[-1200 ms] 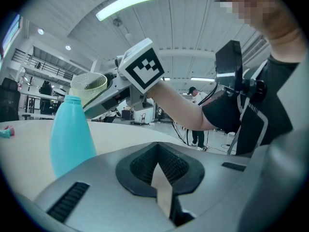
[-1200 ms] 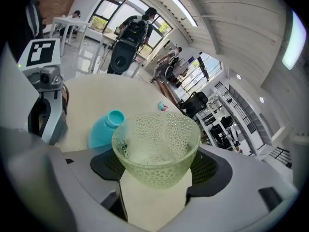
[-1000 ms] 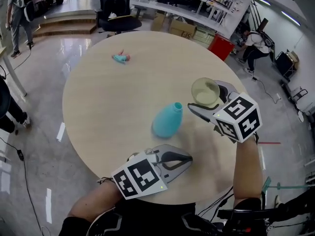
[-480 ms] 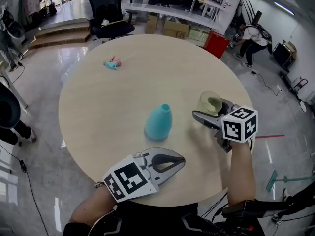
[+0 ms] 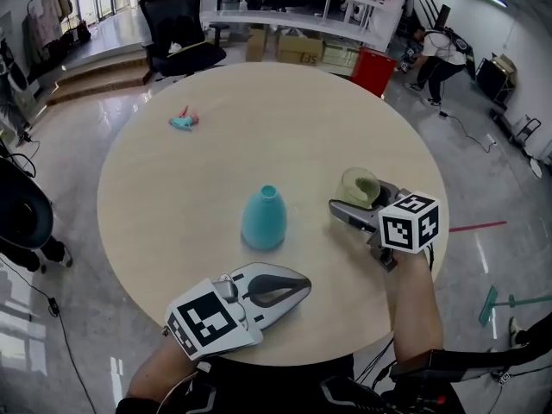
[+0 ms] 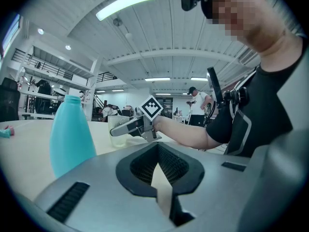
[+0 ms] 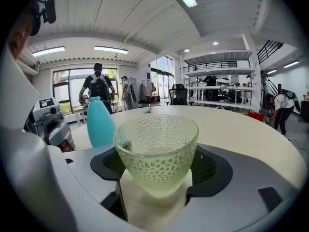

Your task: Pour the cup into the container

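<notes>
We look down on a round bench [image 5: 198,171]. A blue bottle [image 5: 263,220] stands up straight close to the middle of it. This is the container, and its thin neck points up.

The green cup [image 5: 360,183] is at about 3 o'clock on the bench. It is also at the bottle's 3 o'clock, near it but not touching. The cup is see-through, has little bumps all over and stands upright. The right gripper [image 5: 352,198] has hold of it. Its fingers [image 7: 212,170] are wide apart with the cup in the gap, and one dark pad sits against each side of the cup. We cannot tell if the bottom of the cup touches the bench.

The left gripper [image 5: 299,280] is at 6 o'clock, by the near edge of the bench, and it points toward 3 o'clock. Its fingers [image 6: 140,166] are closed at the tips, with only a thin slit between the pads, and they hold nothing. The bottle is at its 12 o'clock, and the two are apart.

A small blue and pink thing [image 5: 183,121] lies at about 10 o'clock on the bench, well apart from the rest. Past the bench, a black chair [image 5: 177,24] stands at 11 o'clock and a red box [image 5: 373,70] at 1 o'clock, both on the shiny floor [image 5: 78,145].
</notes>
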`<state>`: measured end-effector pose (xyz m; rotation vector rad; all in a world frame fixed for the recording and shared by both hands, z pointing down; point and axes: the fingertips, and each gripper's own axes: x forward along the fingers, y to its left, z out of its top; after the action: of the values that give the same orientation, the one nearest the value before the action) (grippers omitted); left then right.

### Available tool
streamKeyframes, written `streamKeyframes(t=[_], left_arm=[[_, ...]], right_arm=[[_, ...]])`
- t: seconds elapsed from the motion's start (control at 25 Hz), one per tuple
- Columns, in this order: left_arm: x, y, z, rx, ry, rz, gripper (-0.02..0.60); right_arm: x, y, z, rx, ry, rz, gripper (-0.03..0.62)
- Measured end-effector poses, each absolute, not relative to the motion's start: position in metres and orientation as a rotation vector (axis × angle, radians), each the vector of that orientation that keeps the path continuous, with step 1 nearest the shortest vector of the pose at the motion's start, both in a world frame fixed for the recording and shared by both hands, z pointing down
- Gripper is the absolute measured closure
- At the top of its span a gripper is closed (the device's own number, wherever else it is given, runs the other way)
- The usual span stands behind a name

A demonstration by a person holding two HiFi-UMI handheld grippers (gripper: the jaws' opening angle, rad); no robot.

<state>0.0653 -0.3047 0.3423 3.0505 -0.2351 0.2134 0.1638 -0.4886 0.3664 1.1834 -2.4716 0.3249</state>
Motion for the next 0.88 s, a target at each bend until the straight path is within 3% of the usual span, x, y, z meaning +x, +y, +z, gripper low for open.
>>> streamKeyframes(t=[0.88], left_arm=[[0.067, -0.306, 0.345, 3.048, -0.231, 0.217, 0.582]], right_arm=[[0.179, -0.474, 0.365, 1.233, -2.567, 0.354, 0.207]])
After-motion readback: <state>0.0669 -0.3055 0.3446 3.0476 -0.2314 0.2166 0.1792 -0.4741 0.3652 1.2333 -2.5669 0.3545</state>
